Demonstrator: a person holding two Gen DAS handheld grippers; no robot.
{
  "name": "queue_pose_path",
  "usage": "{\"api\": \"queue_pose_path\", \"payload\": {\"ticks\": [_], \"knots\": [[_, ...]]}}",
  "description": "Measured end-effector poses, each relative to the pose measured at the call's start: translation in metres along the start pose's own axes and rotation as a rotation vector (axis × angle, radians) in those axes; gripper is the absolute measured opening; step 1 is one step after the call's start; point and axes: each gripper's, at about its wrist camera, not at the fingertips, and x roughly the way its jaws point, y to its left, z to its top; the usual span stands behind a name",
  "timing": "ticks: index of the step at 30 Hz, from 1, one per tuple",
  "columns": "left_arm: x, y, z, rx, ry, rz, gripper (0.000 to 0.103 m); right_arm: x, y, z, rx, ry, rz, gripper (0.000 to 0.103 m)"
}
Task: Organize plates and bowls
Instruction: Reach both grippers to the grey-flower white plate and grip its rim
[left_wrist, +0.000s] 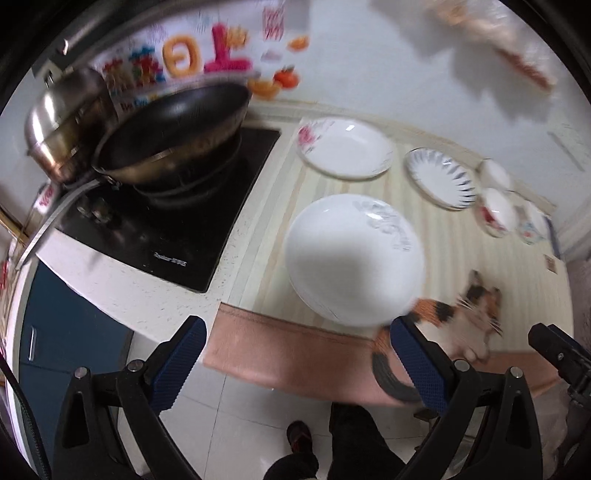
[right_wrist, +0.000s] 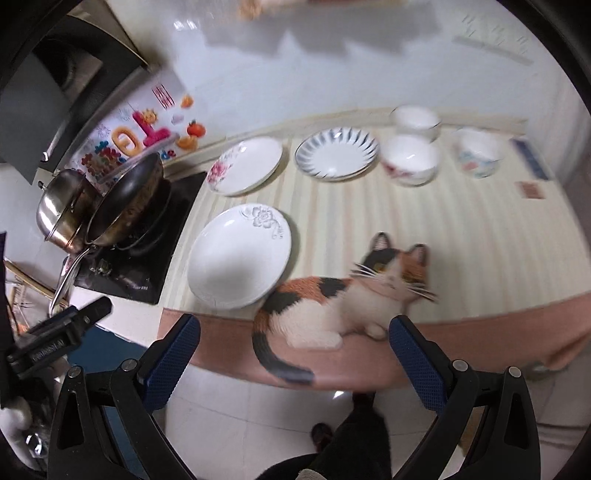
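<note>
the left gripper (left_wrist: 297, 354) is spread wide and holds nothing; its blue pads (left_wrist: 419, 363) hang over the floor, short of the counter edge. straight ahead of it, and a little toward its right finger, lies the grey-flower plate (left_wrist: 354, 260), the nearest piece of crockery. the plate's near rim sits just beyond the tip of that right finger in this view, though whether they touch cannot be told through the blur. the plate is round, so no long axis matters; what matters is that its near rim faces the left gripper almost head on.

the right gripper (right_wrist: 293, 349) is also spread and empty. from it, the same plate lies ahead and off to the left, beyond its left finger, with the printed cat (right_wrist: 332, 299) on the mat directly in front. so the left hand looks the nearer and better lined up for this plate.

farther out from both grippers, along the wall, stand the pink-flower plate (right_wrist: 245, 164), the blue-rayed plate (right_wrist: 336, 153), and three bowls (right_wrist: 410, 158) grouped to the right. to the left of everything sits the wok (left_wrist: 173, 129) on the stove, well apart from the plates.

a rim pinch from the left seems the likely next move, but that is a guess.
</note>
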Motion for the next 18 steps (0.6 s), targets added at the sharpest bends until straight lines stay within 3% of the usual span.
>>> {"api": "queue_pose_path", "payload": {"ticks": [3, 5, 9, 12, 15, 16, 17, 18], "knots": [[0.048, 0.004, 0.023, -0.041, 0.07, -0.011, 0.093, 0.064, -0.005, 0.032, -0.006, 0.07, 0.053, 0.103], [0.081, 0.008, 0.036, -0.071, 0.122, -0.01, 0.075, 0.109, -0.006, 0.05, -0.017, 0.125, 0.072, 0.1], [0.139, 0.009, 0.056, -0.089, 0.217, -0.007, 0.059, 0.193, -0.005, 0.078, -0.035, 0.231, 0.103, 0.091], [0.164, 0.007, 0.065, -0.077, 0.251, -0.011, 0.053, 0.247, -0.008, 0.088, -0.024, 0.309, 0.14, 0.072], [0.175, 0.005, 0.068, -0.068, 0.268, -0.025, 0.04, 0.284, -0.01, 0.092, -0.008, 0.369, 0.168, 0.053], [0.177, 0.004, 0.069, -0.066, 0.272, -0.033, 0.035, 0.292, -0.01, 0.093, -0.006, 0.377, 0.186, 0.042], [0.177, 0.002, 0.069, -0.06, 0.273, -0.028, 0.034, 0.299, -0.008, 0.094, -0.014, 0.38, 0.206, 0.03], [0.177, 0.001, 0.068, -0.054, 0.273, -0.025, 0.034, 0.305, -0.004, 0.094, -0.03, 0.383, 0.219, 0.026]]}}
